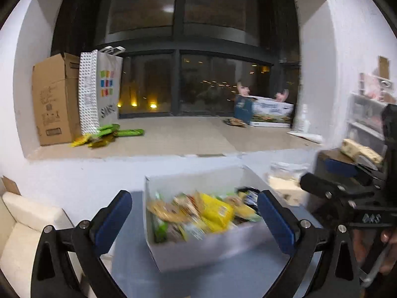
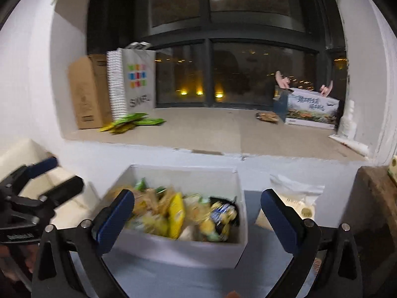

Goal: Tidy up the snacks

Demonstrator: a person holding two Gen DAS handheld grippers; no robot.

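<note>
Both jaws stood wide apart and held nothing: the left gripper [image 1: 194, 213] and the right gripper [image 2: 197, 213] each hung short of the box [image 1: 211, 250], pads clear of its walls. That white box sat on the grey table [image 1: 131, 273] against the wall, heaped with snacks [image 1: 198, 213]. More green and yellow packets [image 1: 106, 135] lay at the sill's left end by a bag [image 1: 100, 92] and carton [image 1: 53, 99]; a printed box [image 1: 269, 113] stood at its right end
</note>
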